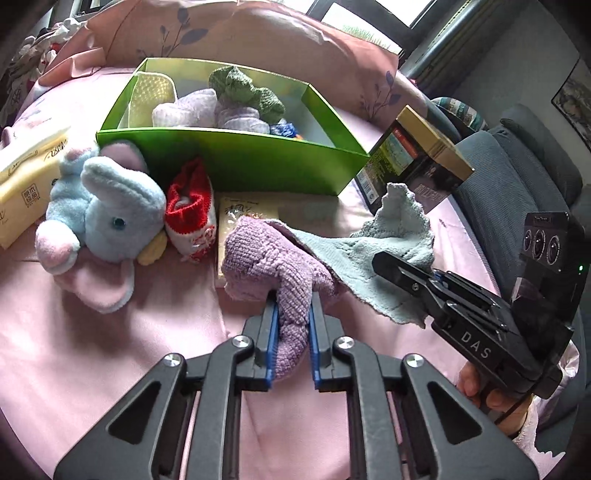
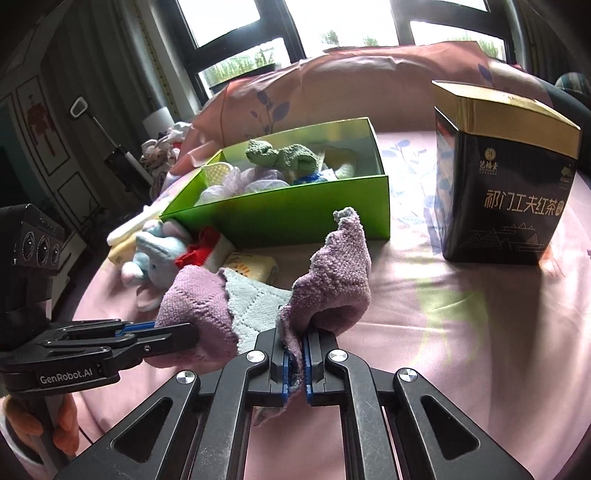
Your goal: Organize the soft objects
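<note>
A purple and pale-blue cloth (image 1: 266, 254) lies stretched over the pink bed between both grippers. My left gripper (image 1: 293, 314) is shut on a rolled purple end of it. My right gripper (image 2: 294, 343) is shut on the other end (image 2: 332, 273); it also shows in the left wrist view (image 1: 406, 273). A green box (image 1: 236, 162) behind holds a green knitted toy (image 1: 243, 90), lilac cloths (image 1: 199, 110) and a yellow cloth (image 1: 149, 96). A blue plush elephant (image 1: 107, 218) and a red-and-white knitted piece (image 1: 192, 214) lie in front of the box.
A black and gold tea tin (image 2: 502, 177) stands right of the box. A yellow tissue pack (image 1: 26, 173) lies at the left, a small yellow packet (image 1: 243, 212) under the cloth. A pink pillow (image 1: 229, 33) is behind. A grey chair (image 1: 517, 177) stands at right.
</note>
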{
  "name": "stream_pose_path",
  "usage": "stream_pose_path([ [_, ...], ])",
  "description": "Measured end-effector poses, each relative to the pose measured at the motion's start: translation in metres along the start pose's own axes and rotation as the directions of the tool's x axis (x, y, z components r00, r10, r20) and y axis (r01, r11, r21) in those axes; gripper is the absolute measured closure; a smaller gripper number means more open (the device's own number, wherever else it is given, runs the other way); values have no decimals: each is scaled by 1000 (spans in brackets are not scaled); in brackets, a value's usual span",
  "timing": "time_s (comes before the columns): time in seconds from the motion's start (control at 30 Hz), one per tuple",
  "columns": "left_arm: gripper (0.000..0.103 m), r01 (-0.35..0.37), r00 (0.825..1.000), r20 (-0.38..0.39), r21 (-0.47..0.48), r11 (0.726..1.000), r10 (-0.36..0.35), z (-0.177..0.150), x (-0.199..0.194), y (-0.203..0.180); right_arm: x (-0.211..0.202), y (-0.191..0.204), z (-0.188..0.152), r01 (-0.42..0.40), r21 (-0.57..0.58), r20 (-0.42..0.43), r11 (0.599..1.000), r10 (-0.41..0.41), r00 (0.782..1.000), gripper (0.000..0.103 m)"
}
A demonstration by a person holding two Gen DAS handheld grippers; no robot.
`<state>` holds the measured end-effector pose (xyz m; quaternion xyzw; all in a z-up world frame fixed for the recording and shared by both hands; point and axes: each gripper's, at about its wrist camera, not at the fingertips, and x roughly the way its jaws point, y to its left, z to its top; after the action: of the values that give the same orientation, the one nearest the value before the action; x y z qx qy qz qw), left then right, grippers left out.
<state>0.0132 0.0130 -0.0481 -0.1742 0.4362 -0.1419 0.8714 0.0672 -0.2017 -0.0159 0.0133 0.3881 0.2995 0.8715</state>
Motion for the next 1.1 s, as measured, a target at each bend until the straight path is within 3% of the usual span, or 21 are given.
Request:
stream_pose_path([
  [0.13, 91, 18, 998, 52, 27, 999, -19, 5, -24, -12, -21, 16, 8, -15, -41, 54, 999, 17, 998, 97],
  [0.47, 90, -81, 986, 155, 117, 990, 62, 21, -63, -35, -58, 37, 33, -26, -109, 158, 994, 43, 986, 96],
  [1.1, 90, -169, 960, 253, 182, 969, 120, 66, -81, -40, -53, 56, 77, -9, -187, 222, 982, 51, 974, 96],
])
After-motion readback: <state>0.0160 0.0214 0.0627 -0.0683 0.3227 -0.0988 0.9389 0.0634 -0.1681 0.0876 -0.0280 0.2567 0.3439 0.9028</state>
